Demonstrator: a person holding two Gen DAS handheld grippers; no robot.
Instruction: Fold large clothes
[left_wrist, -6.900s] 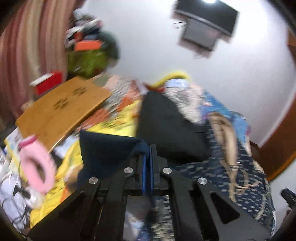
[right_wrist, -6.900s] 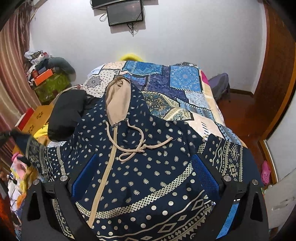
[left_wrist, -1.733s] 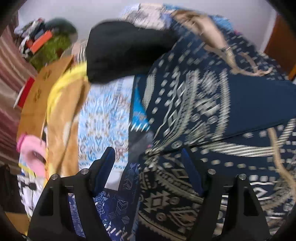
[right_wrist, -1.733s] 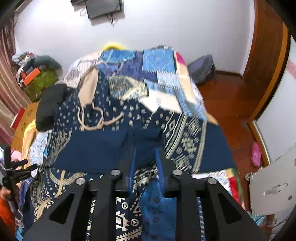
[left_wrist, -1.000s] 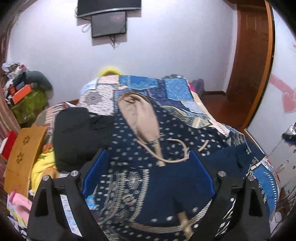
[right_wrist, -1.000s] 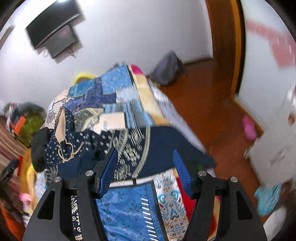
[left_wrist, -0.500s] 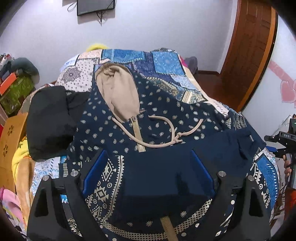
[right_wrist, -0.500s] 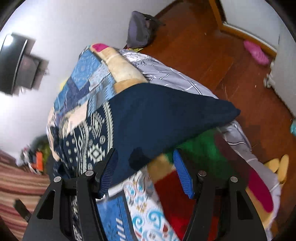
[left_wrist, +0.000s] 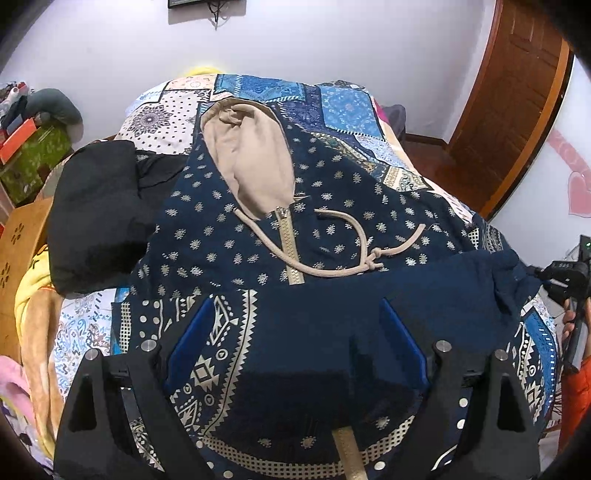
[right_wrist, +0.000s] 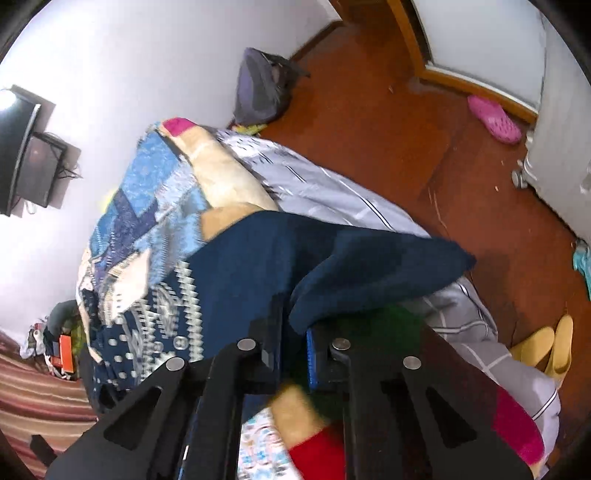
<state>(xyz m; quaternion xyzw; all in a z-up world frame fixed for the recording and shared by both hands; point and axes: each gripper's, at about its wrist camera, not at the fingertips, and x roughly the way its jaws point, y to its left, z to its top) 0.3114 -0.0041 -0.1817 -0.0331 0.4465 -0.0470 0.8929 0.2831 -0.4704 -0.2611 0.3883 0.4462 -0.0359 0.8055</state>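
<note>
A navy patterned hoodie (left_wrist: 280, 236) with a tan hood lining and tan drawstrings lies face up on the bed. One sleeve (left_wrist: 424, 295) is folded across its lower front. My left gripper (left_wrist: 295, 332) is open and empty above the hoodie's lower part. My right gripper (right_wrist: 291, 350) is shut on the navy sleeve end (right_wrist: 369, 273) at the bed's right edge; it also shows at the right edge of the left wrist view (left_wrist: 565, 277), pinching the cuff.
A black garment (left_wrist: 96, 214) lies on the bed left of the hoodie. A patchwork quilt (left_wrist: 332, 107) covers the bed. Wooden floor (right_wrist: 406, 122) with a pink slipper (right_wrist: 495, 120), yellow slippers (right_wrist: 554, 343) and a dark bag (right_wrist: 262, 86) lies right of the bed.
My right gripper went from open beside the sleeve end to shut on it. My left gripper stayed open, settling slightly lower over the hoodie.
</note>
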